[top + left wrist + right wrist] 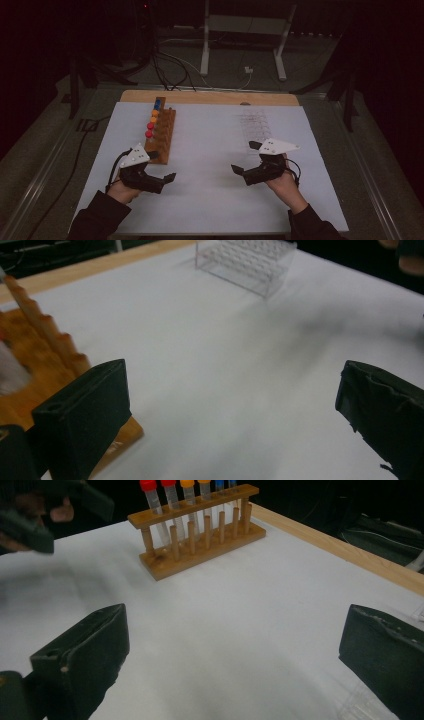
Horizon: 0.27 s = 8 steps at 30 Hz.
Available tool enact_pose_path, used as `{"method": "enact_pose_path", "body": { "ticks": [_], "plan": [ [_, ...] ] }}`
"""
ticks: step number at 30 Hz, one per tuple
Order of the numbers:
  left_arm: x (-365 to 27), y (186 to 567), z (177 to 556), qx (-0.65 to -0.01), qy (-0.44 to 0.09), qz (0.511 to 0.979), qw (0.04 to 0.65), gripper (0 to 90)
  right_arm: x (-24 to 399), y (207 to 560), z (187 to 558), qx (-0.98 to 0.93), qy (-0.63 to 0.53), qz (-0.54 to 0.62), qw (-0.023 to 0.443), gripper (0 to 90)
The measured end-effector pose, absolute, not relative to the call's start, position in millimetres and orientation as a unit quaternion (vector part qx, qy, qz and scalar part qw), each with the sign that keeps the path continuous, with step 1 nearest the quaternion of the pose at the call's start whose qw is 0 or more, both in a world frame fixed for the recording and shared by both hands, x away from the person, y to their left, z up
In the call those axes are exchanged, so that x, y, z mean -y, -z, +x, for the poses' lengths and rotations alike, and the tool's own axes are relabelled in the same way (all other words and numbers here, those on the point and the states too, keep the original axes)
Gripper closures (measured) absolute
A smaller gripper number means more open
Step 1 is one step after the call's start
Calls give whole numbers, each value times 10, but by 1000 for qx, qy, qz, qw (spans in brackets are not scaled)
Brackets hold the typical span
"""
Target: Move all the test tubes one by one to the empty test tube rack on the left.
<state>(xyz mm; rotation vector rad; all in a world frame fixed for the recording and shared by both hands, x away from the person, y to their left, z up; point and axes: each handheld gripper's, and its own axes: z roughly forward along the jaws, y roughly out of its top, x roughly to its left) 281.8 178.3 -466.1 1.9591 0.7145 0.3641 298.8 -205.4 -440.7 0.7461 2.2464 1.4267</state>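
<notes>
Currently:
Surface [210,200]: white, bare between both hands, leaving free working room.
Wooden rack [161,136]: upright at left, presenting capped tubes [170,500] for access.
Clear rack [245,262]: far right, apart.
Left tongs [167,180]: spread, holding nothing, just beside the wooden rack.
Right tongs [239,171]: spread, holding nothing.

Wooden rack [161,131]: upright on the white sheet, left of centre in the high view, running lengthwise up the frame. Capped tubes [151,123] stand upright in its left row, two red nearest, then orange, then blue. Clear rack [256,125]: right of centre, empty, hard to make out.
</notes>
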Motion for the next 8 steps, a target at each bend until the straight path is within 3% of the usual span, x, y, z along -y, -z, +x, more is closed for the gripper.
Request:
{"method": "enact_pose_path", "body": {
  "ticks": [8],
  "plan": [
    [-1721, 4875, 2779, -281, -136, 824, 473, 13, 2057, 4436, 3001, -799, -507, 265, 185, 0]
  ]
}}
